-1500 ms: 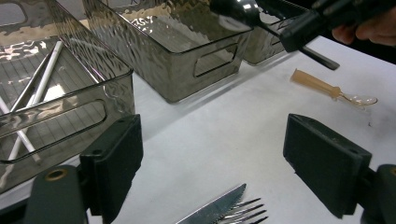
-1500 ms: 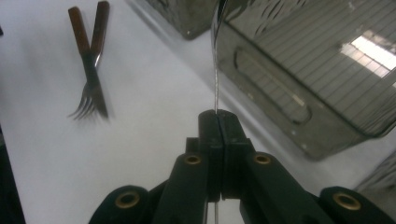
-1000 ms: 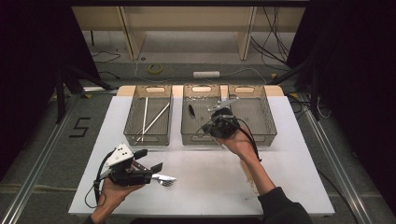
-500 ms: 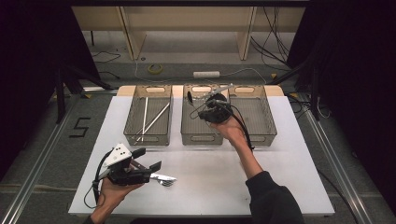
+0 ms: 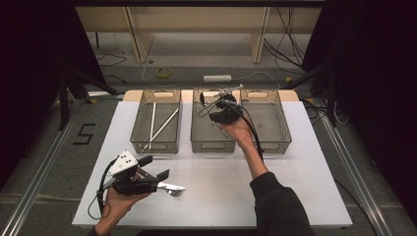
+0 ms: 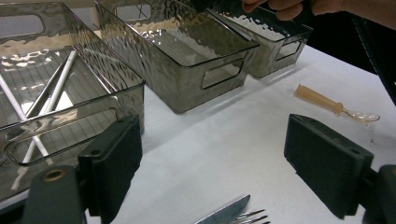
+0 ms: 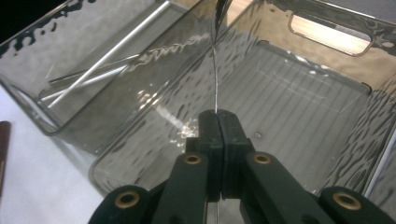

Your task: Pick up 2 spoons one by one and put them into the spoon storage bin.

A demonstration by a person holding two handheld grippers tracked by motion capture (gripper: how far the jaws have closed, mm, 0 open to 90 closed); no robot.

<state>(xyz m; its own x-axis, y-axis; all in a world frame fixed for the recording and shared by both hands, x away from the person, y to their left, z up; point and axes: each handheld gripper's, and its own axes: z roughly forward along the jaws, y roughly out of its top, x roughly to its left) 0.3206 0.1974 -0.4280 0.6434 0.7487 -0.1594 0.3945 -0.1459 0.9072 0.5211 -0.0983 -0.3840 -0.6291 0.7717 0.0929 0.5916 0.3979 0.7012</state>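
My right gripper [image 5: 225,100] hovers over the middle smoked-plastic bin [image 5: 212,143], shut on a thin metal utensil [image 5: 232,90]. In the right gripper view the jaws [image 7: 217,115] are pressed together on that utensil [image 7: 215,70], which I see edge-on, pointing up and away over the bin's ribbed floor [image 7: 299,107]. My left gripper [image 5: 155,168] is low at the table's front left, open, just above a metal knife and fork [image 5: 170,189]. In the left gripper view the knife and fork [image 6: 229,215] lie below the wide-apart jaws [image 6: 215,163].
Three bins stand in a row at the back of the white table [image 5: 295,187]. The left bin [image 5: 156,123] holds white sticks [image 6: 53,95]. The right bin [image 5: 268,118] looks bare. A tan-handled clear spoon [image 6: 329,103] lies on the table in front of the bins.
The right gripper has moved away from the person, farther over the middle bin, with the metal utensil still in it. The left gripper has stayed put.
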